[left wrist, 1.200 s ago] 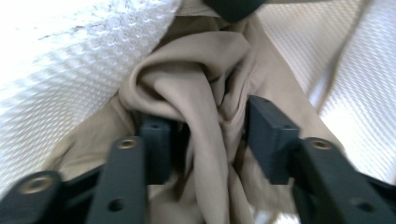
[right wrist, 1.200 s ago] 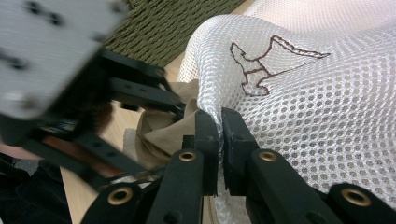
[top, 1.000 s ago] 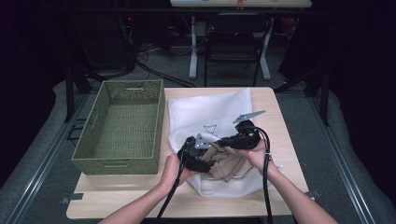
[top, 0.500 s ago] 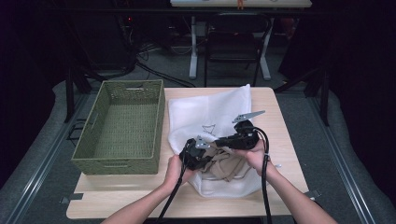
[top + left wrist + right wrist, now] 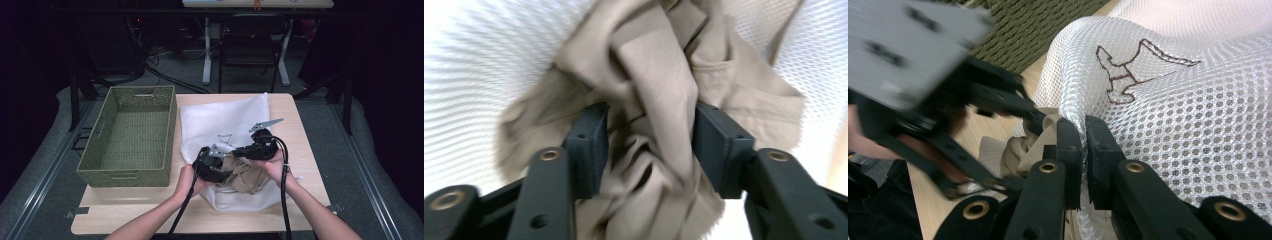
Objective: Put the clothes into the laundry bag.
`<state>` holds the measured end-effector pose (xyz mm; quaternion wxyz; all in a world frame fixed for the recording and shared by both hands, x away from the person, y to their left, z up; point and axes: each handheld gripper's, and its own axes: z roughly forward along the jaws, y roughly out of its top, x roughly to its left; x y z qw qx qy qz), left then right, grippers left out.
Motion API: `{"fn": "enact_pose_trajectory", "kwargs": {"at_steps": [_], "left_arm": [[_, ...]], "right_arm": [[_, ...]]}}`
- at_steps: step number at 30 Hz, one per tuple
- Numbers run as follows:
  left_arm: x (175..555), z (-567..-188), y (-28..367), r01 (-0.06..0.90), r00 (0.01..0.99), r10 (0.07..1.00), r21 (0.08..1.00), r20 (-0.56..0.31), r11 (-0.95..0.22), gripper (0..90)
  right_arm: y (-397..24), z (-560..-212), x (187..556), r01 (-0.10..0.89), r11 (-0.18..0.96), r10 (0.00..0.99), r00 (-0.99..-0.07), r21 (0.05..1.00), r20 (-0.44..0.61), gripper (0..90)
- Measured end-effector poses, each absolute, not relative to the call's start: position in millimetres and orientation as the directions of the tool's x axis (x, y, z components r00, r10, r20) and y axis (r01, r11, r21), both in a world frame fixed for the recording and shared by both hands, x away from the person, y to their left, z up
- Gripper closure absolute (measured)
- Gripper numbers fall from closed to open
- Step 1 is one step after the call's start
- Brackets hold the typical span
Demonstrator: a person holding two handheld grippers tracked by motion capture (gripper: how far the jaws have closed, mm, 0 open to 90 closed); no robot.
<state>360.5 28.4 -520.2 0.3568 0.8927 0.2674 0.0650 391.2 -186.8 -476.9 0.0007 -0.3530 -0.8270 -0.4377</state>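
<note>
While my right gripper (image 5: 1083, 150) pinches the white mesh bag's (image 5: 225, 117) edge, my left gripper (image 5: 649, 145), jaws just reopening, straddles the beige garment (image 5: 659, 100) at the bag's mouth; best regrip deeper, then push inward.

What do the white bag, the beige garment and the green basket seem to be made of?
White bag: probably synthetic mesh, since round holes cover it evenly; a small figure looks stitched on in brown. Beige garment: a soft, matte woven cloth, perhaps cotton, judging by its loose folds. Green basket: woven cord or fibre, seen in its ribbed, plaited walls.
</note>
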Motion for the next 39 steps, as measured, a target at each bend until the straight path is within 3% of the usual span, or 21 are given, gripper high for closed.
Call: {"fn": "enact_pose_trajectory", "kwargs": {"at_steps": [4, 6, 10, 11, 17, 19, 25, 31, 34, 39], "left_arm": [[358, -509, 44, 0.457, 0.820, 0.570, 0.661, -0.054, -0.595, 36.5], [363, -515, 50, 0.511, 0.800, 0.593, 0.628, -0.096, -0.587, 31.2], [368, -532, 48, 0.552, 0.793, 0.595, 0.565, -0.130, -0.613, 30.1], [369, -536, 46, 0.555, 0.791, 0.597, 0.562, -0.130, -0.613, 31.8], [372, -549, 39, 0.554, 0.793, 0.592, 0.572, -0.141, -0.605, 72.7], [371, -546, 36, 0.535, 0.804, 0.581, 0.588, -0.131, -0.607, 80.2], [361, -517, 23, 0.467, 0.829, 0.547, 0.682, -0.116, -0.563, 81.2], [375, -543, 9, 0.516, 0.803, 0.577, 0.658, -0.150, -0.548, 80.5], [379, -541, 13, 0.506, 0.788, 0.609, 0.659, -0.091, -0.556, 80.2], [381, -538, 27, 0.530, 0.774, 0.624, 0.651, -0.109, -0.543, 74.1]], "right_arm": [[-188, -477, 392, 0.583, 0.371, 0.582, -0.753, 0.723, 0.308, 86.4], [-187, -477, 392, 0.583, 0.367, 0.584, -0.751, 0.725, 0.308, 86.3], [-187, -476, 391, 0.583, 0.371, 0.584, -0.751, 0.722, 0.307, 86.3], [-187, -477, 391, 0.586, 0.370, 0.585, -0.750, 0.721, 0.309, 86.3], [-185, -477, 390, 0.586, 0.369, 0.584, -0.750, 0.722, 0.311, 86.4], [-184, -477, 390, 0.586, 0.363, 0.583, -0.749, 0.724, 0.314, 86.4], [-182, -471, 390, 0.570, 0.331, 0.564, -0.759, 0.752, 0.326, 86.5], [-180, -470, 388, 0.574, 0.324, 0.547, -0.763, 0.752, 0.346, 86.5], [-182, -470, 386, 0.571, 0.335, 0.549, -0.765, 0.750, 0.337, 86.5], [-185, -474, 387, 0.576, 0.374, 0.562, -0.764, 0.727, 0.317, 86.3]]}}
